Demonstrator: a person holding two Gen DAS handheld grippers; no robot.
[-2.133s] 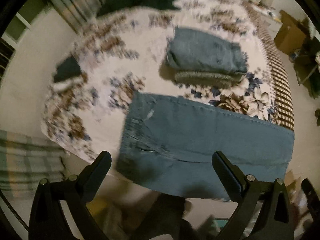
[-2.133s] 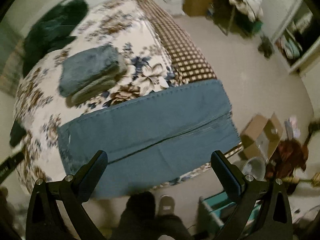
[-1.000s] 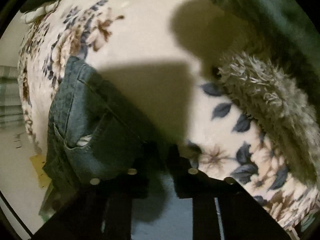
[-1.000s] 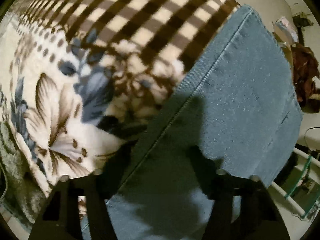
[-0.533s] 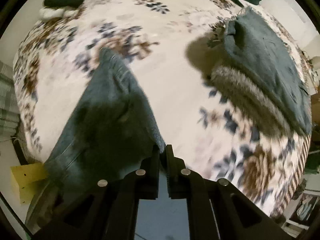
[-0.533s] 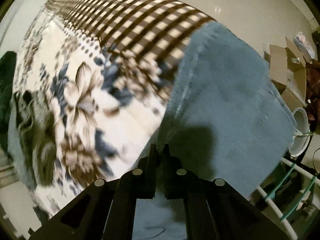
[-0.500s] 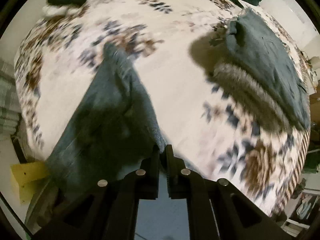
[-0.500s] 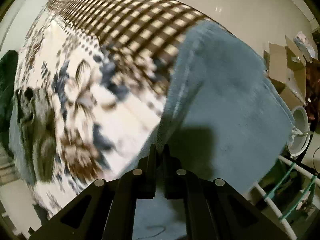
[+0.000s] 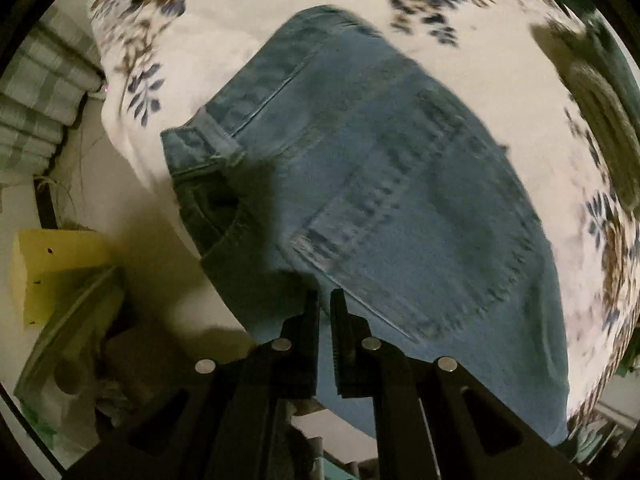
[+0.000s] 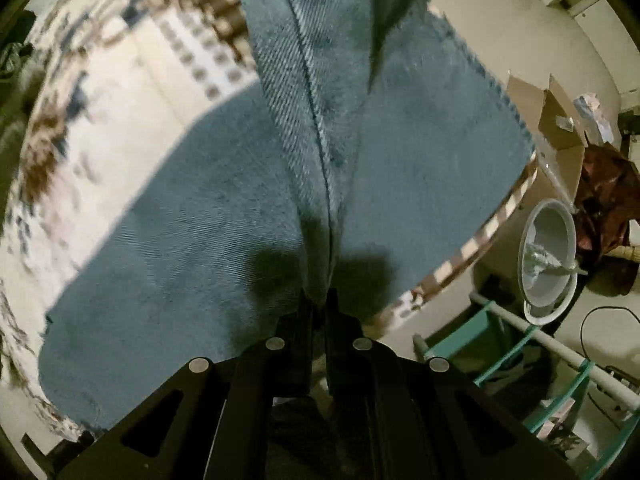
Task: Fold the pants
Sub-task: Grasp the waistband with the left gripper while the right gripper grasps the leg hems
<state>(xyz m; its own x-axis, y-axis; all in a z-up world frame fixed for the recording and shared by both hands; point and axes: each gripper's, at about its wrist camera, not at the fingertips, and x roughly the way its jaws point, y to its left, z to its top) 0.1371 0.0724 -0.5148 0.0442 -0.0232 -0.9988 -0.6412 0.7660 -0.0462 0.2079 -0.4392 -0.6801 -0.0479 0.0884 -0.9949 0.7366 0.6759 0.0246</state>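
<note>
Blue jeans lie across the near edge of a bed with a floral blanket. My left gripper is shut on the jeans at the waist end, where a back pocket and the waistband face up. My right gripper is shut on the jeans at the leg end, pinching a raised fold along a seam. The lifted denim stands up from the jaws over the flat leg panel.
A grey-green folded stack lies on the bed at the far right. A yellow box stands on the floor at left. A cardboard box, a white basin and a teal rack stand on the floor right of the bed.
Both grippers have pulled their held edges of the jeans back toward the near bed edge. The waist end has turned over, pocket up. The leg end is now lifted in a fold.
</note>
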